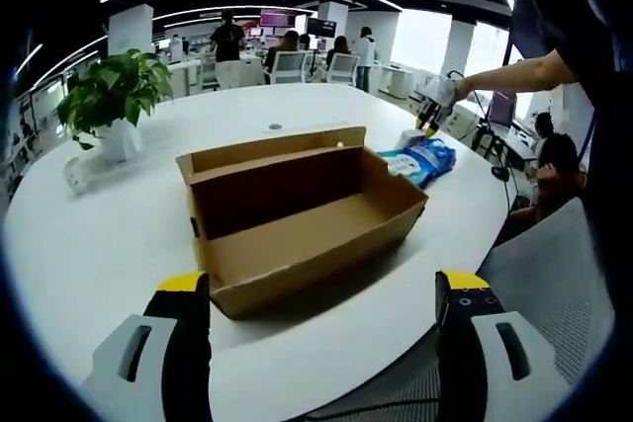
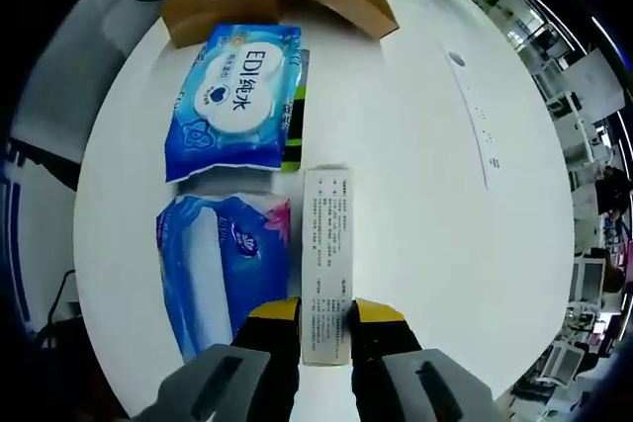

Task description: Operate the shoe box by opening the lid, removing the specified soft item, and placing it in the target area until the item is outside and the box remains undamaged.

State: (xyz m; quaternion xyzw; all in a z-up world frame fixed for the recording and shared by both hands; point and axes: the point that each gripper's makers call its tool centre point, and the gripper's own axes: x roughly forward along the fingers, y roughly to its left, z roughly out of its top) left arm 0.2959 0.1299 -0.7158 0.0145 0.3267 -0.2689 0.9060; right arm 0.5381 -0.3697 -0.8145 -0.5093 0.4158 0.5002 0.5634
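In the left gripper view, the left gripper rises from the bottom of the frame with its two yellow-tipped black jaws spread wide apart, holding nothing. At the upper right of that view, the person's bare arm stretches in from the right edge toward the right gripper. In the right gripper view, the right gripper comes up from the bottom centre, its jaws drawn close on either side of a narrow white box.
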